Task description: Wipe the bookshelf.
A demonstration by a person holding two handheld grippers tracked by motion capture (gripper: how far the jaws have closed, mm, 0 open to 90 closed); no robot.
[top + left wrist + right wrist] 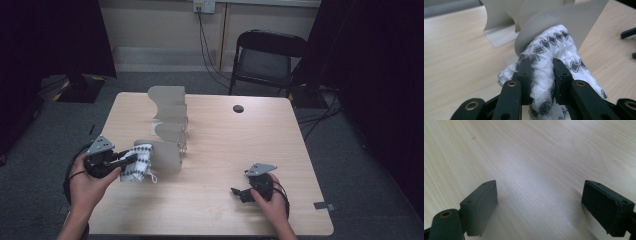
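The left gripper (541,75) pinches a white, black-patterned sock (554,50) at the grey rack's (167,127) curved form; the right gripper (539,207) rests wide apart, holding nothing, over the surface (536,150).

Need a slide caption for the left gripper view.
Left gripper shut on a white patterned sock against a grey foot-shaped form.

A light wooden table (215,200) stands on grey carpet (350,165). A small round dark hole (238,108) sits in its top near the far edge, towards the far right corner. A black folding chair (267,57) stands beyond the far edge, by the pale wall (150,25). Black cables (207,45) hang from a wall socket (204,5) to the floor. Dark curtains (55,35) hang at both sides.
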